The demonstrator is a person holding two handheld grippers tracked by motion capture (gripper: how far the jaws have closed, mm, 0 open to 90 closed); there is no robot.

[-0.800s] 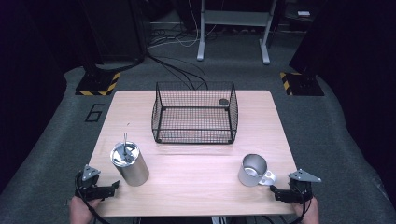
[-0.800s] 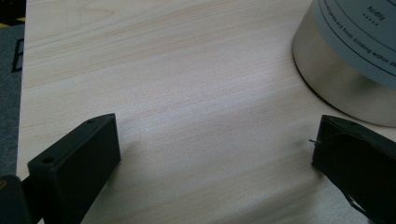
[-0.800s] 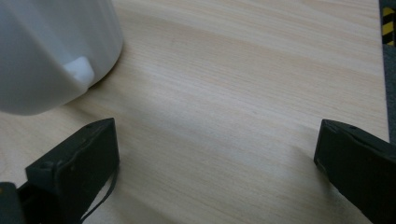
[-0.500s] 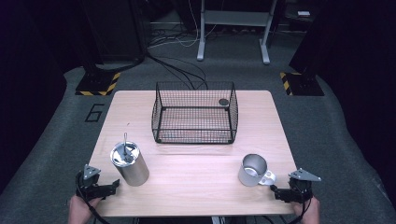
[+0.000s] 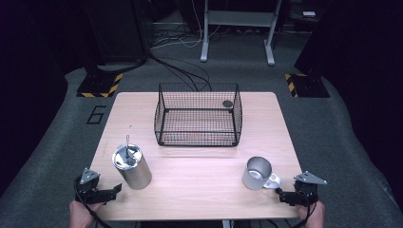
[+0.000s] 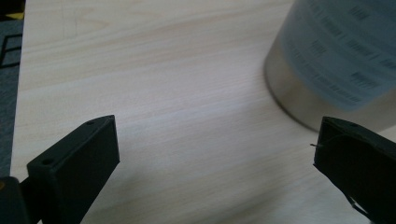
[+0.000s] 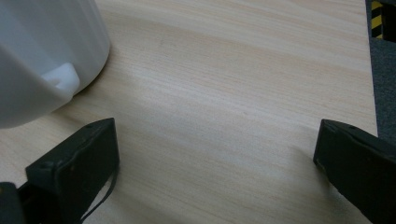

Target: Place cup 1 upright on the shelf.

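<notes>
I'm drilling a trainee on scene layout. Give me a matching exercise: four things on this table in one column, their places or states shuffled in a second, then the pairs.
Things:
1. wire basket
2. steel canister
3. metal mug
4. left tongs

Places or states:
A. near right, handle toward the right tongs
B. open, holding nothing
C. far middle of the table
D. near left, a thin rod standing up from its top

Pairs: 1-C, 2-D, 3-A, 4-B
</notes>
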